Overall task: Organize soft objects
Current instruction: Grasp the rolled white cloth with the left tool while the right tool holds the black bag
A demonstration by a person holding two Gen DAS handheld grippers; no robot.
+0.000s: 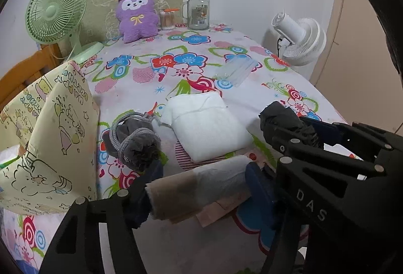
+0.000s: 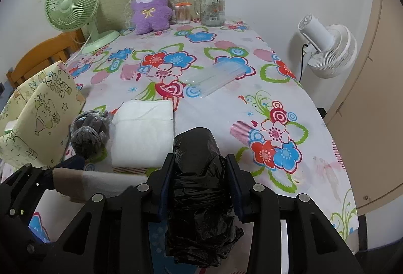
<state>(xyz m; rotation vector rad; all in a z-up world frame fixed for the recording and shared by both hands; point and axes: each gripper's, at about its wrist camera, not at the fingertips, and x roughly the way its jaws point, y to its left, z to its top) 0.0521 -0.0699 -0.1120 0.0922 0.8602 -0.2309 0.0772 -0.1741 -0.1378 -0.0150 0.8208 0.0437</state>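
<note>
- Left wrist view: my left gripper (image 1: 199,188) has its fingers (image 1: 257,180) on either end of a rolled cloth (image 1: 199,188), grey-white at one end and tan at the other. The roll's long axis runs crosswise, straight from one finger to the other, so I am clamped on it lengthwise. It looks gripped, not loose.
- Under the roll I can see pinkish folded cloth (image 1: 221,208) on the worktop (image 1: 201,52); I cannot tell whether the roll touches it.
- Just ahead lie a folded white cloth (image 1: 206,125) and, to its left, a grey drawstring pouch (image 1: 133,140), both flat on the worktop and untouched.
- At left stands a yellow patterned bag (image 1: 55,138), its mouth turned away from this camera, so I cannot see what is in it. I judge it the likely drop point; it lies left of my fingers, nearer this hand.
- The right gripper (image 1: 297,132) shows at right, holding a black bundle (image 1: 279,120).
- Right wrist view: my right gripper (image 2: 199,173) is closed on the black plastic bundle (image 2: 199,173), whose long axis points forward along the fingers (image 2: 234,183), jutting past the tips.
- From here the white cloth (image 2: 143,132) sits just ahead-left, the pouch (image 2: 88,132) beyond it, and the bag (image 2: 42,122) farthest left.
- The glass jar (image 2: 212,6) at the back looks empty.
</note>
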